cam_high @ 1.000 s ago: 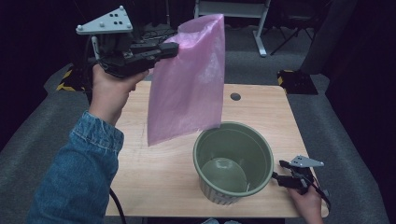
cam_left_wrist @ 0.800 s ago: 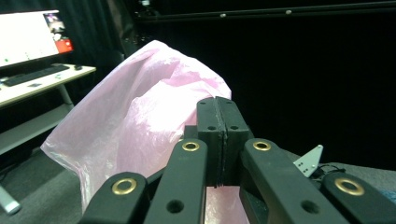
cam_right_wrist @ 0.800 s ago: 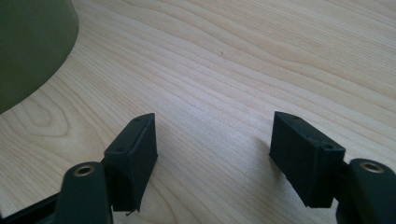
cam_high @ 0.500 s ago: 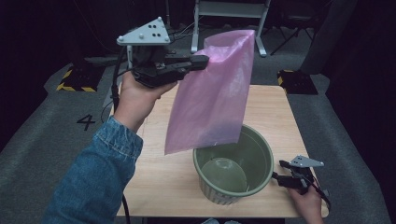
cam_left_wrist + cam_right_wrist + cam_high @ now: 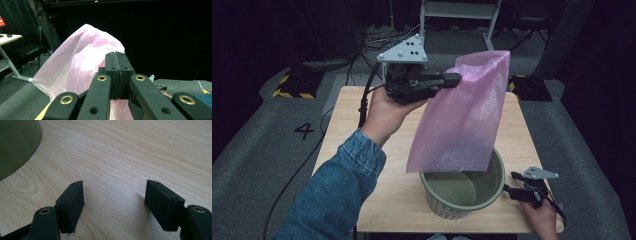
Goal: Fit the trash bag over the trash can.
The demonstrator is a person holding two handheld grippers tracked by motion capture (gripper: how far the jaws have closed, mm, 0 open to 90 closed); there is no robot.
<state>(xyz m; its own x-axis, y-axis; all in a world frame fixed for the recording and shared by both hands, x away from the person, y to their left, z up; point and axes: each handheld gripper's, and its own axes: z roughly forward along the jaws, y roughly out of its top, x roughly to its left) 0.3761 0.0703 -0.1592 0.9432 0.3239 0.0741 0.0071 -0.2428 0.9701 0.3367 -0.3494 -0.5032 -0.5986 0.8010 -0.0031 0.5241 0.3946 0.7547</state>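
Note:
A thin pink plastic bag (image 5: 464, 120) hangs from my left gripper (image 5: 453, 79), which is shut on the bag's upper edge and held high over the table. In the left gripper view the two pads (image 5: 116, 72) press together with the pink bag (image 5: 77, 67) bulging beyond them. The bag's lower edge hangs just over the rim of a round green pot (image 5: 462, 192) standing at the table's near right. My right gripper (image 5: 512, 190) rests low on the table just right of the pot, open, with bare wood between its pads (image 5: 72, 202); the green pot wall (image 5: 15, 145) shows at upper left.
The light wooden table (image 5: 357, 130) is bare on its left half. Black cables (image 5: 362, 100) trail from the left gripper over the table's far left edge. Grey floor surrounds the table, with a white frame stand (image 5: 457, 15) behind it.
My left hand has carried the bag to the right and slightly down, from left of the pot to above its rim. The right gripper has stayed put.

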